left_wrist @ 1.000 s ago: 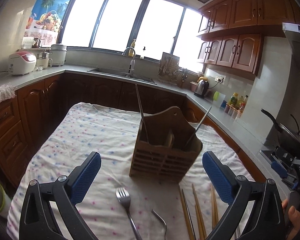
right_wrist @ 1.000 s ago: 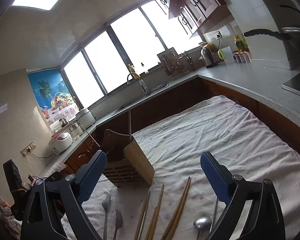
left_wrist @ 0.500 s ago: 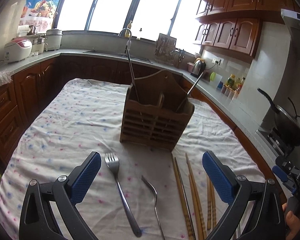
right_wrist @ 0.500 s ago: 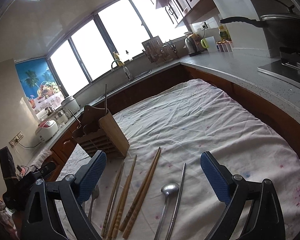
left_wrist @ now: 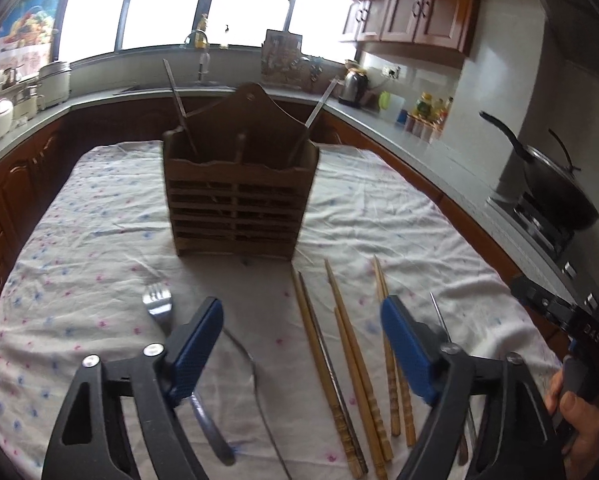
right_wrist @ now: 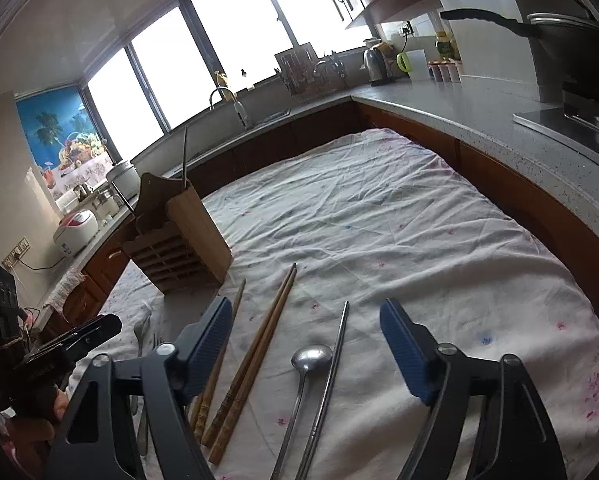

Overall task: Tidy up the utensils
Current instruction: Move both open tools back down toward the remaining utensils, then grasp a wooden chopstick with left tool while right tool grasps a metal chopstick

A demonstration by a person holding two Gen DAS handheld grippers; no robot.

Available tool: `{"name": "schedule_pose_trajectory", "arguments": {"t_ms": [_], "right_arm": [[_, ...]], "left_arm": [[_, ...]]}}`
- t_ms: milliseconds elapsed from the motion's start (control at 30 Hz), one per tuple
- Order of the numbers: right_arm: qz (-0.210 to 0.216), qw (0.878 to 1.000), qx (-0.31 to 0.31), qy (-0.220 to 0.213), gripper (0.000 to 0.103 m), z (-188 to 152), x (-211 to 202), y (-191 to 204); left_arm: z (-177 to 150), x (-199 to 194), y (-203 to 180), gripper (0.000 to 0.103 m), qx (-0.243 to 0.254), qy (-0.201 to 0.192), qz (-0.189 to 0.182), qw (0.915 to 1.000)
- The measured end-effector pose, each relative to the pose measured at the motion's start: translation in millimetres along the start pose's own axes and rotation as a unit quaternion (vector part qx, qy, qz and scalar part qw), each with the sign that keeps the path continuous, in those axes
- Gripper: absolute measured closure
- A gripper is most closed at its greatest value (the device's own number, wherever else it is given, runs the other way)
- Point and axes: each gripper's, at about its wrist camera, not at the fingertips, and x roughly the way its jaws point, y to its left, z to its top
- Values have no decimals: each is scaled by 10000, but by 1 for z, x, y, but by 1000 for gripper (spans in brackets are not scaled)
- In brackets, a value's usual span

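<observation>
A slatted wooden utensil holder (left_wrist: pixel 239 200) stands on the flowered cloth (left_wrist: pixel 379 216) with two metal handles sticking out of it. In front of it lie a fork (left_wrist: pixel 159 304), a thin curved metal handle (left_wrist: pixel 255 376) and several wooden chopsticks (left_wrist: pixel 339 340). My left gripper (left_wrist: pixel 301 316) hovers over the chopsticks and the curved handle, its jaws closing and its pads touching nothing. My right gripper (right_wrist: pixel 305 316) hangs above a metal spoon (right_wrist: pixel 311 356), a metal chopstick (right_wrist: pixel 337 352) and a wooden chopstick pair (right_wrist: pixel 259 344); its jaws are closing too, pads clear of everything. The holder (right_wrist: pixel 179 248) is at its left.
A counter runs around the table, with a sink (right_wrist: pixel 267 116) at the back and a black wok (left_wrist: pixel 555 184) on the stove at the right. A hand (left_wrist: pixel 579 412) holds the right gripper's body at the left wrist view's right edge. Bare cloth (right_wrist: pixel 399 208) stretches to the right of the holder.
Both cameras have tipped down toward the cloth. The left gripper slid right, from over the fork to over the chopsticks. The right gripper sank toward the spoon. Both pairs of jaws have narrowed.
</observation>
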Motion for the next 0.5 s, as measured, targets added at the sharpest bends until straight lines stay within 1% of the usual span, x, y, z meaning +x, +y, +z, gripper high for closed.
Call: {"name": "schedule_pose_trajectory", "arguments": {"t_ms": [33, 67, 100, 133, 200, 267, 367, 500], "right_arm": [[-32, 10000, -10, 78, 41, -1, 4, -1], [-62, 9998, -16, 166, 47, -2, 9, -2], [-88, 9996, -25, 250, 53, -3, 13, -2], [-117, 9994, -34, 339, 56, -4, 18, -3], [-172, 9985, -49, 520, 68, -7, 27, -5], [-211, 9976, -51, 661, 72, -9, 35, -7], [-269, 9963, -65, 808, 74, -12, 44, -9], [-330, 9947, -74, 975, 77, -15, 54, -13]], "left_arm": [[1, 4, -2, 35, 37, 82, -49, 9999], [3, 9, -3, 40, 71, 183, -99, 9998], [3, 14, -6, 43, 111, 287, -148, 9994], [4, 19, -8, 47, 152, 371, -186, 9990], [6, 32, -15, 51, 285, 592, -203, 9976], [7, 45, -20, 63, 410, 800, -209, 9957], [10, 67, -27, 72, 525, 1117, -204, 9921], [11, 91, -32, 79, 562, 1384, -232, 9885]]}}
